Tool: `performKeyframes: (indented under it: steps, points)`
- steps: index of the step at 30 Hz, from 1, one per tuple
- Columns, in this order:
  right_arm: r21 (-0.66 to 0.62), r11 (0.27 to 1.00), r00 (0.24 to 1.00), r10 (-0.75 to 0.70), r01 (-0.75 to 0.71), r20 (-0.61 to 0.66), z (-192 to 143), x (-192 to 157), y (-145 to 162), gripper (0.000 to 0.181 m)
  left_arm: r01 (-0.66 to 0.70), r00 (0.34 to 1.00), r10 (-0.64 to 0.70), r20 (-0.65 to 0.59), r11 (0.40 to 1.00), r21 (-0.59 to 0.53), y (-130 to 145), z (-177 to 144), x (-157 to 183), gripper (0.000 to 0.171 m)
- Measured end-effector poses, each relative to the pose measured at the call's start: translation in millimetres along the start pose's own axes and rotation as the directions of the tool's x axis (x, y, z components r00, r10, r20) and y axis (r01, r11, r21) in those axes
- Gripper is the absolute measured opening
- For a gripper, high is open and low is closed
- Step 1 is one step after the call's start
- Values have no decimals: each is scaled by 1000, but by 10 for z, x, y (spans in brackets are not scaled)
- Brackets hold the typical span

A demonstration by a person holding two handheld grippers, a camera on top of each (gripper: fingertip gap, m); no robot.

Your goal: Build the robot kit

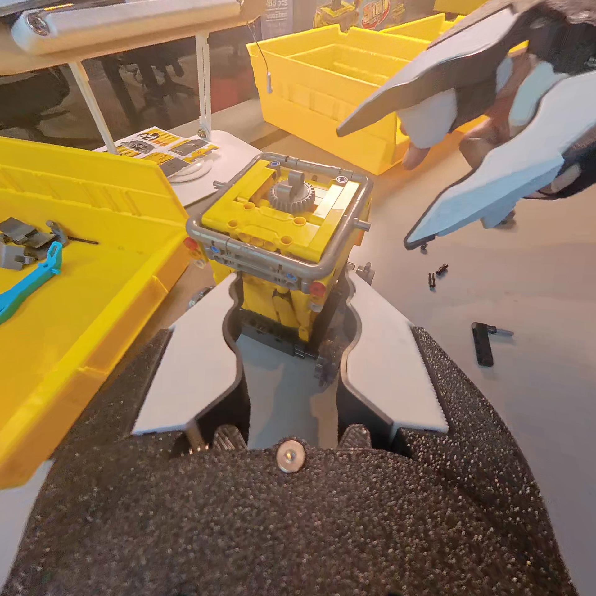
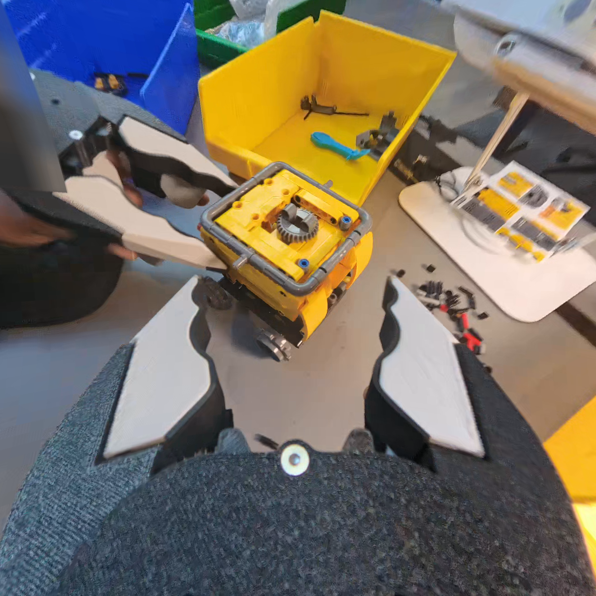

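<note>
Firstly, left wrist view: we see our left gripper (image 1: 292, 283) closed around the lower body of the yellow brick model (image 1: 280, 222), fingers touching both sides. Model stands upright on the grey table (image 1: 500, 419), a grey gear (image 1: 292, 196) on top, yellow bin (image 1: 106, 309) just beside.

Right wrist view: our right gripper (image 2: 292, 287) is wide open w/ nothing inside, near the model (image 2: 283, 245) but apart. Small black pieces (image 2: 448, 298) lie to the right.
</note>
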State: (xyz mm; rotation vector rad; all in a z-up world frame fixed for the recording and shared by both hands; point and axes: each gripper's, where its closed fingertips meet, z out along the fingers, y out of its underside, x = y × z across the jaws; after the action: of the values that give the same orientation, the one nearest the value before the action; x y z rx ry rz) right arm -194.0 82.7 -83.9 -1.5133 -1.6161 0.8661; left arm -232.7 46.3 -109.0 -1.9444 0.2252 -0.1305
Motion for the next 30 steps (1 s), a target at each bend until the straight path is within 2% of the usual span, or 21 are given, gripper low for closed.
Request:
performKeyframes:
  steps: [2,4,8,10,11,12,14,17,21,23,24,26,27,30]
  points:
    - [-72,994,995,86,-82,59,49,-51,46,123,-25,1000,25,1,1000,-7,12,-39,132,60]
    - [-135,984,984,131,-115,118,102,-163,5,129,-34,999,34,-31,999,-7,27,-80,270,60]
    - [-332,943,974,102,-29,202,256,-346,21,133,-89,988,87,-131,996,-10,73,-212,471,60]
    - [-420,907,952,135,-7,276,282,-428,32,124,-108,980,107,-169,994,3,69,-339,471,73]
    - [-444,896,935,140,21,326,274,-482,23,114,-95,977,98,-192,995,26,43,-422,470,75]
    - [-465,884,925,135,50,357,275,-500,28,113,-76,971,88,-222,995,60,6,-516,477,78]
    - [-460,880,892,105,123,439,292,-540,11,108,-52,961,78,-264,993,102,-13,-659,443,82]
    - [-429,873,816,64,233,574,313,-614,-30,85,-58,954,74,-292,996,61,86,-630,311,98]
    - [-339,830,659,-47,444,750,309,-823,-54,83,-49,915,46,-401,999,3,146,-454,374,118]
    - [-292,824,639,-108,486,761,357,-859,-123,81,-53,900,30,-435,998,-41,197,-362,453,121]
    - [-264,820,642,-156,508,751,369,-849,-165,76,-63,910,39,-413,997,-44,207,-320,448,126]
    - [-251,818,692,-227,517,685,391,-751,-218,86,-69,947,51,-318,997,-46,218,-263,337,108]
    - [-251,828,733,-251,501,632,390,-681,-257,86,-37,960,21,-280,998,-52,216,-245,307,107]
    - [-309,869,851,-206,386,482,261,-550,-304,101,27,991,-36,-133,998,-63,213,-211,226,107]
